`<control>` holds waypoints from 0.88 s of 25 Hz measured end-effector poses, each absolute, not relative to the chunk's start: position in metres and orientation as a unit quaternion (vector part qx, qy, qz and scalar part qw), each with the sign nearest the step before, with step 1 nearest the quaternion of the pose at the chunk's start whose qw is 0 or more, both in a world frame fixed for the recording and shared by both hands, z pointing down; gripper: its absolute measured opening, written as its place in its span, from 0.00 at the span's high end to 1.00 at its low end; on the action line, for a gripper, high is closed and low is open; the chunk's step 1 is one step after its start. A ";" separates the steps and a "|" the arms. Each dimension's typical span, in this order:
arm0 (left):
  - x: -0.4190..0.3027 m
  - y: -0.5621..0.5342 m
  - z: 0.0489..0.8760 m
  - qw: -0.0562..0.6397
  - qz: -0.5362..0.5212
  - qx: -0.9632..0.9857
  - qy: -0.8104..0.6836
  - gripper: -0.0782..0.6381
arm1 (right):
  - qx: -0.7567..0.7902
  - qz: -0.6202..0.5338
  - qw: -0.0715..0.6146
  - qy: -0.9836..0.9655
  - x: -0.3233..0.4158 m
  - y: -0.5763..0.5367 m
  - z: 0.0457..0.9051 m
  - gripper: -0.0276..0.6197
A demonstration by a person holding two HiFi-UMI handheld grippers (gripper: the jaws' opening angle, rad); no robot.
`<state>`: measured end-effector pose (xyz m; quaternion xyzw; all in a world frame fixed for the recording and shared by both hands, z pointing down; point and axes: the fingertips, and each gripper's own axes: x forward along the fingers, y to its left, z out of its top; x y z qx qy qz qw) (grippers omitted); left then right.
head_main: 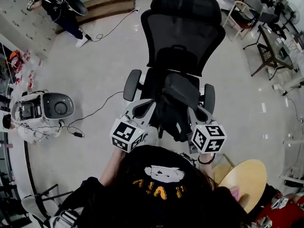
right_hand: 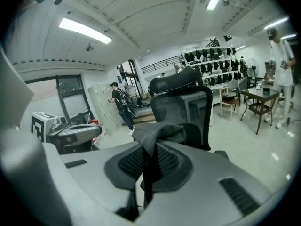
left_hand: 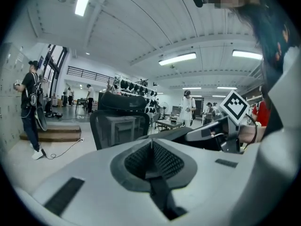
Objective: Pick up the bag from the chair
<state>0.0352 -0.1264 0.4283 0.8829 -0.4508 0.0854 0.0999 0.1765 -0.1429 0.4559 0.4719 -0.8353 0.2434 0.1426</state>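
Black office chair (head_main: 183,37) at 12 o'clock in head view, backrest farthest away. Round wooden table (head_main: 244,177) at 5 o'clock. White machine (head_main: 47,109) on floor at 9 o'clock, cable trailing. Black bag (head_main: 178,91) at centre, just in front of chair seat, hung between both grippers. Left gripper (head_main: 143,108) at bag's 8 o'clock, fingers closed on a black strap. Right gripper (head_main: 197,110) at bag's 4 o'clock, fingers clamped on bunched bag fabric.
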 end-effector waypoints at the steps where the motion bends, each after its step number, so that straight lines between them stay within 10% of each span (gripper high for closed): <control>1: 0.037 -0.118 0.427 0.098 0.085 0.882 -0.454 0.87 | 0.468 0.242 0.143 -0.838 0.177 -0.136 0.455 0.93; 22: 0.030 -0.037 0.434 0.096 0.115 0.866 -0.477 0.87 | 0.426 0.241 0.156 -0.858 0.154 -0.057 0.471 0.93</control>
